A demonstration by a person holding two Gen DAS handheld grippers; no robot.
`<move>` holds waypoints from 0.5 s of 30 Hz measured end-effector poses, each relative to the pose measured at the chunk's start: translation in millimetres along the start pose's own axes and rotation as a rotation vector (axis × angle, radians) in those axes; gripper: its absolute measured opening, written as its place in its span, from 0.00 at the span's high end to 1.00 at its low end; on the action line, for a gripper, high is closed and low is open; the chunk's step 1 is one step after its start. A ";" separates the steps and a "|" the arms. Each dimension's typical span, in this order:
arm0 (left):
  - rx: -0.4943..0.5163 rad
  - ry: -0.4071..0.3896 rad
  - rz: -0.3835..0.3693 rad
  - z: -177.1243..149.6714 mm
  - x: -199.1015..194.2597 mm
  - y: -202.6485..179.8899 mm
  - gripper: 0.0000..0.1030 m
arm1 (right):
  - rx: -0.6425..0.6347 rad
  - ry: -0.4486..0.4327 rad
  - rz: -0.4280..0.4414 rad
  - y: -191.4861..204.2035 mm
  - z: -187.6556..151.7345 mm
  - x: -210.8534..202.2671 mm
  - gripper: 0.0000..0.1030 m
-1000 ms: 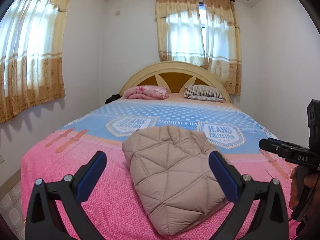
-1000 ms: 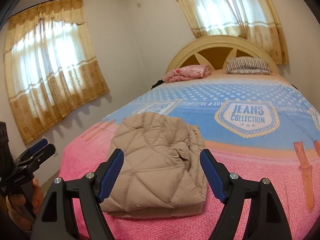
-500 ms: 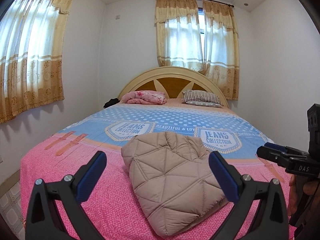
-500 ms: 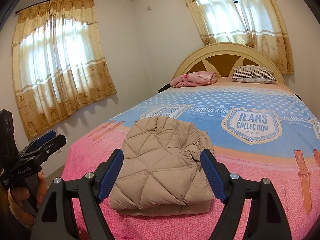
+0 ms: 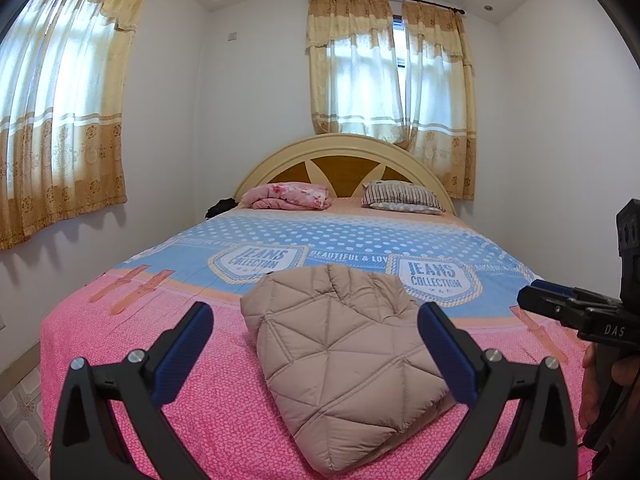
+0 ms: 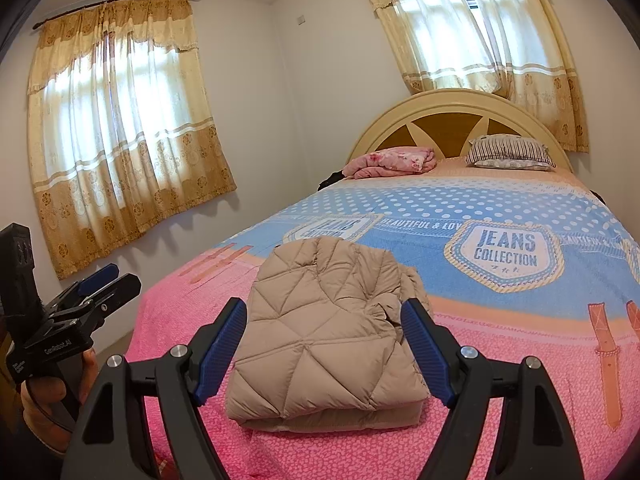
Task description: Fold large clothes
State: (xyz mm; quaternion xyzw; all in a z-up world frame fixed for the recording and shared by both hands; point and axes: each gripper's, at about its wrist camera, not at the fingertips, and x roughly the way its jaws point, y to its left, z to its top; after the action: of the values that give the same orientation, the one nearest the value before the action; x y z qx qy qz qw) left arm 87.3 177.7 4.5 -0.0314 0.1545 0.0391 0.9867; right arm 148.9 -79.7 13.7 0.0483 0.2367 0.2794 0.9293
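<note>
- Left wrist view: pink-and-blue printed bedspread [image 5: 120, 360] fills the room; the beige quilted puffer jacket [image 5: 340, 344] lies folded near the foot. The left gripper [image 5: 316, 344] has drawn back, jaws spread, empty.
- Right wrist view: right gripper [image 6: 324, 344] likewise released and retreating; the folding looks finished.

Wide bed [image 5: 132, 344] under a printed cover, pink at the near end, blue with white dots and "JEANS COLLECTION" badges farther up. Folded beige quilted jacket [image 5: 340, 348] lying flat on the pink part, far edge reaching the blue band. At the headboard end, 2 soft items: rolled pink floral blanket [image 5: 288, 196] at 11 o'clock from the jacket, striped pillow [image 5: 402, 197] at 1 o'clock, well apart from the jacket.
</note>
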 end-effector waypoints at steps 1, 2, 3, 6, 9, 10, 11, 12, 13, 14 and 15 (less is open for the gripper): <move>0.001 -0.001 0.000 -0.1 -0.2 0.1 0.00 | 0.000 -0.001 -0.001 -0.2 0.1 -0.1 0.23; 0.000 -0.001 -0.001 0.1 -0.1 0.1 0.00 | 0.000 -0.001 0.000 -0.5 -0.3 -0.1 0.23; 0.000 0.000 0.000 0.1 0.0 0.0 0.00 | 0.000 0.000 0.001 -0.7 -0.5 -0.2 0.23; 0.001 0.000 -0.001 0.1 -0.4 -0.1 0.00 | 0.001 0.002 -0.001 -0.1 -0.5 -0.7 0.23; 0.003 0.001 0.001 -0.3 -0.8 0.1 0.00 | 0.002 -0.001 -0.001 0.4 -0.1 -1.0 0.23; 0.003 0.002 0.001 -0.2 -0.9 0.1 0.00 | 0.002 -0.003 0.002 0.6 0.2 -1.3 0.23; 0.002 0.000 -0.001 -0.2 -0.9 0.2 0.00 | 0.001 -0.004 0.004 0.7 0.2 -2.0 0.23; 0.003 0.000 -0.001 -0.2 -0.9 0.1 0.00 | 0.000 -0.005 0.005 1.2 -0.1 -2.4 0.23; 0.004 0.002 0.002 0.1 -0.7 0.0 0.00 | -0.002 -0.005 0.005 1.7 -0.3 -2.2 0.23; 0.002 0.003 0.003 0.0 -0.7 -0.1 0.00 | -0.003 -0.004 0.007 1.9 -0.6 -2.5 0.23; 0.002 0.005 -0.001 -0.5 -0.6 0.6 0.00 | -0.004 -0.005 0.009 2.2 -0.8 -2.7 0.23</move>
State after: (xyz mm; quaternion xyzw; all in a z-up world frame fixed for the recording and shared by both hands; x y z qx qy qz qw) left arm 86.6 178.2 4.2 -0.0306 0.1568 0.0383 0.9864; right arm 145.5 -79.4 14.6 0.0483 0.2338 0.2840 0.9286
